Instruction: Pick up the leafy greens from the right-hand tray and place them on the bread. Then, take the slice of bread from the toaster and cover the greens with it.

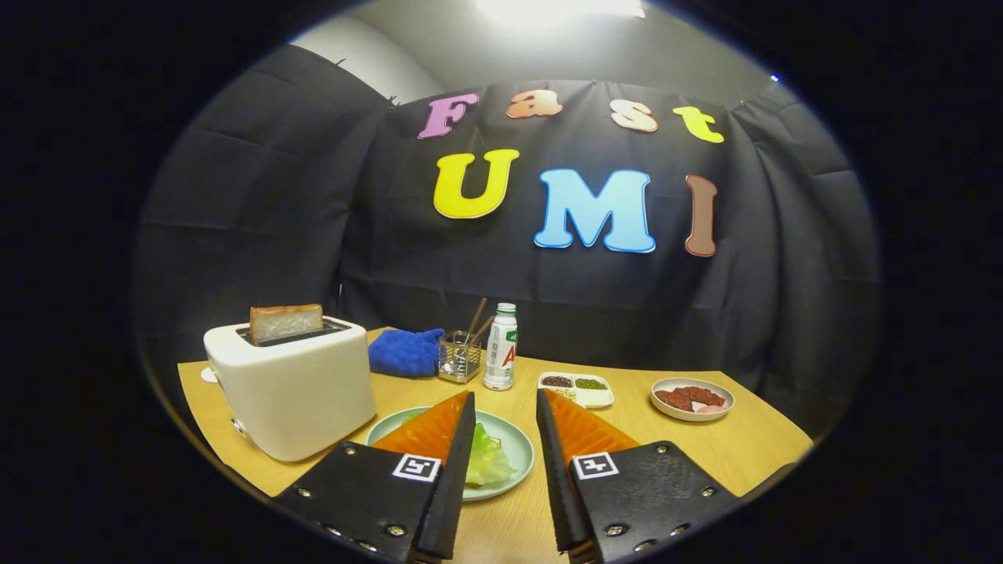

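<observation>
Held apart and clamped on nothing, the tongs [505,403] are seen above the worktop [752,446]. Between and just beyond the fingers [439,427], a pale green plate [513,446] is set, with leafy greens [487,460] lying on it, partly hidden by the left finger. To the left, a white toaster [290,388] is placed, with a bread slice [286,321] standing up in its slot. Farther back, a blue cloth [406,352], a wire holder [459,356], a bottle [501,347], a divided dish [576,388] and a small bowl [692,399] are ranged.
</observation>
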`<action>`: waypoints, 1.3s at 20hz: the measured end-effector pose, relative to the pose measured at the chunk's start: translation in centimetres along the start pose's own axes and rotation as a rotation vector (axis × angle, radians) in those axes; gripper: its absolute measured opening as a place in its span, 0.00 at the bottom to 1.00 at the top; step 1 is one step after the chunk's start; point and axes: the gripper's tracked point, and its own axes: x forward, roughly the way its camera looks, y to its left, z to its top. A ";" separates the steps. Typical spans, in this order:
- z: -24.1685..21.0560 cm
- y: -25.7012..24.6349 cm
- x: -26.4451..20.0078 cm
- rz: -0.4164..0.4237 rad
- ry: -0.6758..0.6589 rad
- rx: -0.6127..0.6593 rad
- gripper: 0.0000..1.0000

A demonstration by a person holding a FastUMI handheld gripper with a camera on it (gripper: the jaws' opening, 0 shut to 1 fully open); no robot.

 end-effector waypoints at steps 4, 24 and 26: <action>0.2 2.6 -0.6 0.044 0.030 0.048 0.47; 4.4 16.6 0.2 0.103 0.030 0.177 0.42; 4.7 18.5 0.4 0.124 0.042 0.164 0.42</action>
